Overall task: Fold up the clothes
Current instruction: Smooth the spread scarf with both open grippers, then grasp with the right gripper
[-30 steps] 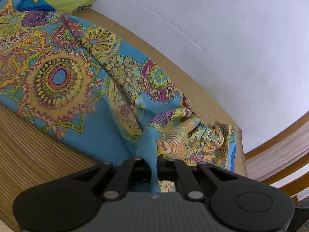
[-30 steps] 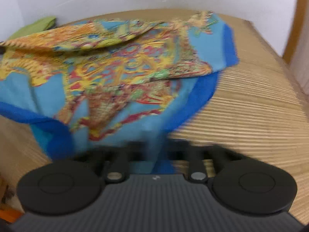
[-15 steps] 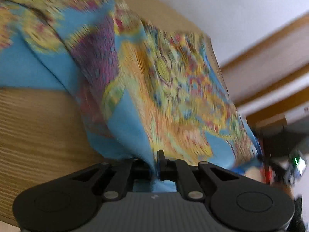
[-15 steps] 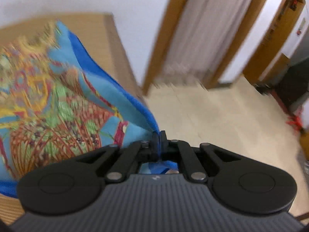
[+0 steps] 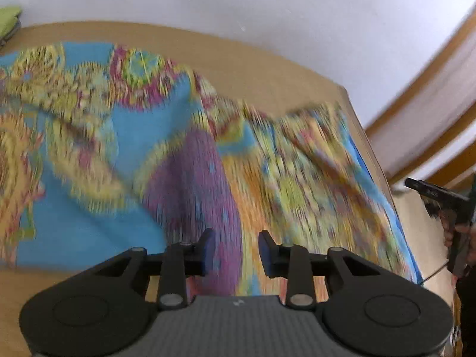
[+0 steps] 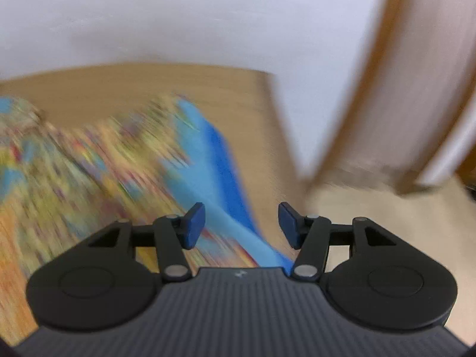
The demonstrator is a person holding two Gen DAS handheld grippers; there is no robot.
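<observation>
- Your left gripper (image 5: 235,248) is spread wide with nothing between its fingers; the patterned cloth (image 5: 184,160) lies beyond on the tan mat (image 5: 267,68).
- Your right gripper (image 6: 241,223) is spread too, over the cloth's blue border (image 6: 220,160).
- Only the left view catches the green item (image 5: 7,20), cut off far left.
- Blur smears the print.

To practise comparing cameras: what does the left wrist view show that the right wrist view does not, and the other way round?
Only the left wrist view: a green cloth at the far corner, and a hand holding another device. Only the right: the pale floor beside a door frame. Both: the patterned blue cloth on the woven mat, with open jaws.
</observation>
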